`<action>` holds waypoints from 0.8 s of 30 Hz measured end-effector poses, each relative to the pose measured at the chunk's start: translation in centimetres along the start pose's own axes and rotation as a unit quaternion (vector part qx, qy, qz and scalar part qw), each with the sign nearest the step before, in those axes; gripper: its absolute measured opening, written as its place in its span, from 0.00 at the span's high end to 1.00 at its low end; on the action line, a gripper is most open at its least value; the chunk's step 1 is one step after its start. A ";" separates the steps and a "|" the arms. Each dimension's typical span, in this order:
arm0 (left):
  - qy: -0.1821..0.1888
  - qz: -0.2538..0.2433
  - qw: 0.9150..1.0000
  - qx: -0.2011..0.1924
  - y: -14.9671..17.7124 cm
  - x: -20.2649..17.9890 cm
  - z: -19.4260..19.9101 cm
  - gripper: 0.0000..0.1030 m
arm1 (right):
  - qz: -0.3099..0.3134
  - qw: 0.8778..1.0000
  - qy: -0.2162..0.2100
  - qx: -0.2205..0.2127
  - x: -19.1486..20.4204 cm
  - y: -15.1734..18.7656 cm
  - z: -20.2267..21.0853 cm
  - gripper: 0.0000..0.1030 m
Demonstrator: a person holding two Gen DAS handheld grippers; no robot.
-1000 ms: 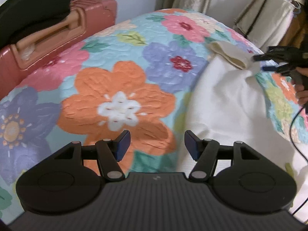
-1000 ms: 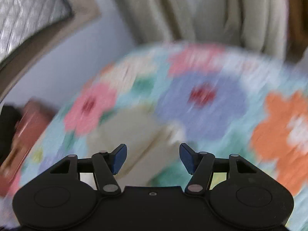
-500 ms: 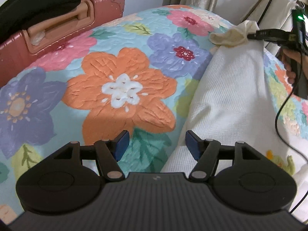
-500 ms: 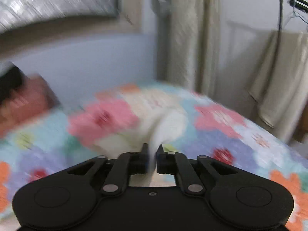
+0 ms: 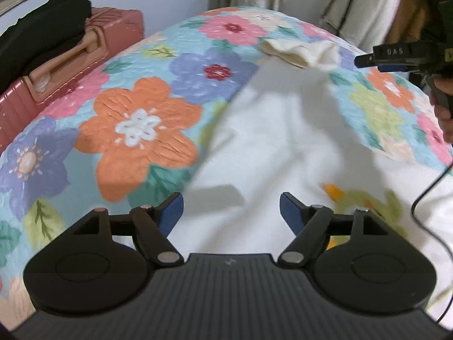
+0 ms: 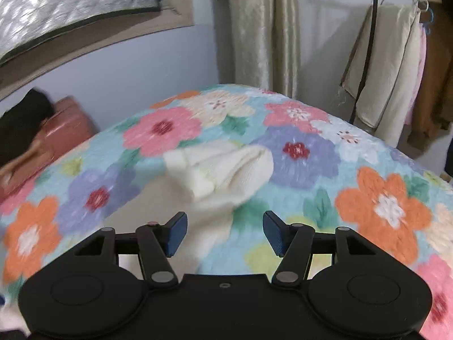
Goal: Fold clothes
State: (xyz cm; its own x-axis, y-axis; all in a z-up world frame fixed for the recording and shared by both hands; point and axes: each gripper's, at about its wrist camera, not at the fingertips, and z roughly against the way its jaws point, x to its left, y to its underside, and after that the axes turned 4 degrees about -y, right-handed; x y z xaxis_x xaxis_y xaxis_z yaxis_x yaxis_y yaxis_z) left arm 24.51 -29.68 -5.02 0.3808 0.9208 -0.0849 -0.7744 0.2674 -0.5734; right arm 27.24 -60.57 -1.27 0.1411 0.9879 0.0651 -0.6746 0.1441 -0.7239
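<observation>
A cream garment [image 5: 271,130] is seen lying spread on a bed covered by a floral quilt [image 5: 136,119], its bunched sleeve end [image 6: 223,167] resting near the far side of the bed. Only in the left wrist view is the garment's broad body shown, along with an orange and green print [image 5: 359,198] near its lower part, blurred; there the right hand-held gripper [image 5: 365,60] is also seen from outside, held in a hand [image 5: 443,107] just beside the sleeve end, with a trailing black cable [image 5: 430,189]. White lettering on its side is seen, seemingly "DAS", though not read with certainty. Only in the right wrist view are a clothes rack [image 6: 368,45] with hung clothes and a window [image 6: 70,5] shown. The left hand-held gripper [image 5: 231,212] is held wide open over the garment, nothing between its blue pads. The right hand-held gripper [image 6: 225,232] is likewise spread wide and empty. A pink suitcase [image 5: 70,65] with black fabric [image 5: 36,34] on it is seen beside the bed, and pale curtains [image 6: 263,28] at the wall.
</observation>
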 end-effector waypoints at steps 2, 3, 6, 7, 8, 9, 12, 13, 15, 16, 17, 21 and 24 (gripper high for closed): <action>0.005 -0.006 1.000 0.004 0.8 -0.8 1.8 0.23 | 0.027 1.000 0.002 0.002 1.5 1.6 3.0 0.37; 0.006 -0.005 1.000 0.005 1.4 -1.2 2.9 0.23 | 0.041 0.999 0.002 -0.001 2.3 2.5 4.7 0.37; 0.012 -0.003 1.000 0.003 3.4 -1.9 6.7 0.19 | 0.064 0.998 -0.004 -0.019 4.5 5.5 10.5 0.29; 0.010 -0.004 1.000 -0.001 4.2 -2.2 8.3 0.18 | 0.061 0.998 -0.007 -0.026 5.2 6.7 12.7 0.20; 0.008 -0.009 1.000 -0.007 5.1 -2.6 9.8 0.16 | 0.055 0.998 -0.010 -0.031 5.7 7.9 14.7 0.18; 0.006 -0.010 1.000 -0.012 6.1 -2.7 11.3 0.15 | 0.046 0.998 -0.012 -0.037 6.3 9.2 16.9 0.16; 0.007 -0.004 1.000 -0.023 9.0 -3.0 15.8 0.14 | 0.022 0.999 -0.004 -0.027 7.8 12.7 22.5 0.16; 0.009 -0.002 1.000 -0.023 10.1 -3.2 17.2 0.14 | 0.016 1.000 0.004 -0.017 8.4 13.8 24.3 0.16; 0.013 0.001 1.000 -0.022 12.4 -3.4 19.7 0.14 | 0.002 1.000 0.010 -0.008 9.3 16.2 27.5 0.16; 0.016 -0.002 1.000 -0.021 13.6 -3.7 20.8 0.13 | -0.004 1.000 0.011 -0.007 9.7 17.3 29.0 0.15; 0.019 0.000 1.000 -0.018 14.7 -3.8 21.8 0.13 | -0.012 1.000 0.011 -0.008 10.0 18.3 30.4 0.15; 0.018 0.015 1.000 -0.002 18.7 -4.4 24.6 0.12 | -0.037 0.999 0.020 -0.010 11.2 22.0 34.6 0.15; 0.015 0.030 0.999 0.013 20.7 -4.6 25.9 0.12 | -0.049 0.998 0.029 -0.002 12.0 24.4 36.9 0.15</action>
State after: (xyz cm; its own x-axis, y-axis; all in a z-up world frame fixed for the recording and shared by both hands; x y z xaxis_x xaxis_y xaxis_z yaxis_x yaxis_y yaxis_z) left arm -6.39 -21.07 4.62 0.3485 0.9264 -0.1424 -0.8084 0.2202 -0.5459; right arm -14.27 -43.01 7.23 0.2481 0.9639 0.0962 -0.6531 0.2398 -0.7183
